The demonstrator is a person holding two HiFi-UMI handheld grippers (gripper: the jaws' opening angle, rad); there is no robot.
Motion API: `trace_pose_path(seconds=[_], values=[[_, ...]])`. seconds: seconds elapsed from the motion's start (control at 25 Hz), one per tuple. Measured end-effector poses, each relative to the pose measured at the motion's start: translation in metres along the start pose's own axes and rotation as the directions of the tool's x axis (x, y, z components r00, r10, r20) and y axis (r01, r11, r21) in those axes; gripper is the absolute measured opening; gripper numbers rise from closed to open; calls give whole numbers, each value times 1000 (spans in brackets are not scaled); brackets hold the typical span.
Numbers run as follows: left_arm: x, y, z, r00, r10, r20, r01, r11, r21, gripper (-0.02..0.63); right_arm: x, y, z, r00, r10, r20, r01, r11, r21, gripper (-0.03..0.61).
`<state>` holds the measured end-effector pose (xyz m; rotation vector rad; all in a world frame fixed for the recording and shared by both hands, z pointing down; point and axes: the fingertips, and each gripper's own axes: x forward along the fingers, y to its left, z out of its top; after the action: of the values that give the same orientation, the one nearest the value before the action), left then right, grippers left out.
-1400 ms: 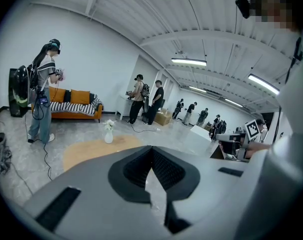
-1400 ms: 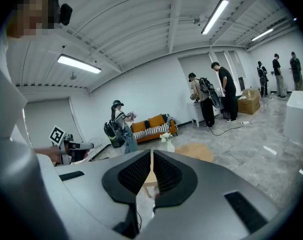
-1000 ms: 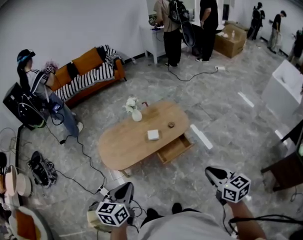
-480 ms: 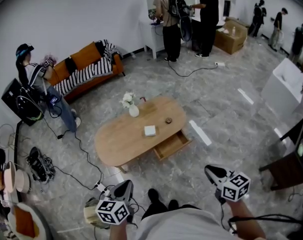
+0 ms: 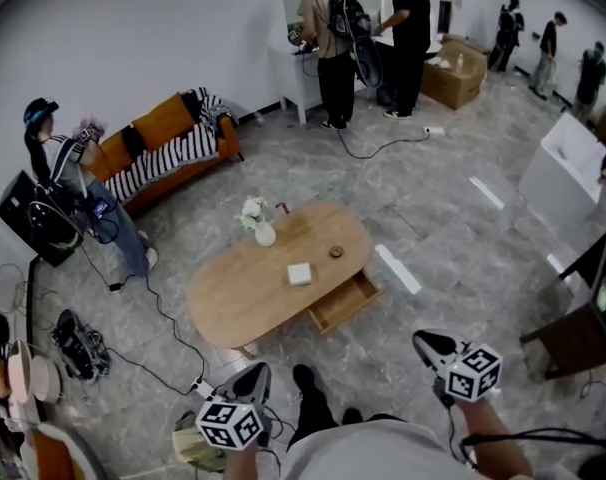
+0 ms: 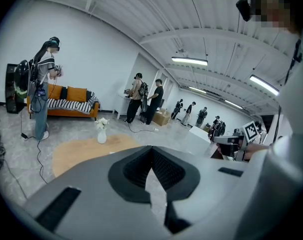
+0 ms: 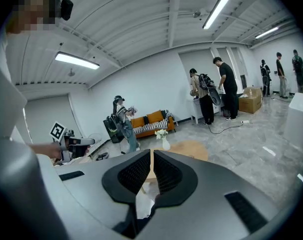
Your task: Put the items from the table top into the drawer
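Progress: 0 of 3 items stowed. Vase (image 5: pixel 264 231), white box (image 5: pixel 299 274) and small round piece (image 5: pixel 336 252) sit on the tabletop (image 5: pixel 233 303). Drawer (image 5: pixel 345 301) hangs open under the tabletop, apparently empty. Left tongs (image 5: pixel 249 378) and right tongs (image 5: pixel 430 345) are clenched, empty, well apart from the tabletop.

Bare floor (image 5: pixel 383 353) lies before the table (image 5: pixel 233 293); a cable (image 5: pixel 169 324) crosses left.

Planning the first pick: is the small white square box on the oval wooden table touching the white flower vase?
Apart. The head view shows bare wooden tabletop between the small white square box and the white flower vase.
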<state>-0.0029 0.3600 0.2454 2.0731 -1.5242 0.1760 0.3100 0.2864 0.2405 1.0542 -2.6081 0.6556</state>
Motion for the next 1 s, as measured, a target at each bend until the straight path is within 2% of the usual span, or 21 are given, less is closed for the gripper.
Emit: trace_pose_path(seconds=[0.56, 0.76, 1.0], values=[[61, 59, 41, 995, -78, -61, 79, 997, 16, 2, 78, -10, 28, 998, -63, -27, 63, 998, 19, 43], [90, 82, 50, 988, -87, -129, 99, 991, 91, 2, 116, -12, 41, 996, -83, -42, 84, 996, 19, 43], [121, 108, 69, 980, -125, -154, 139, 986, 88, 2, 157, -11, 56, 994, -98, -52, 99, 995, 12, 44]])
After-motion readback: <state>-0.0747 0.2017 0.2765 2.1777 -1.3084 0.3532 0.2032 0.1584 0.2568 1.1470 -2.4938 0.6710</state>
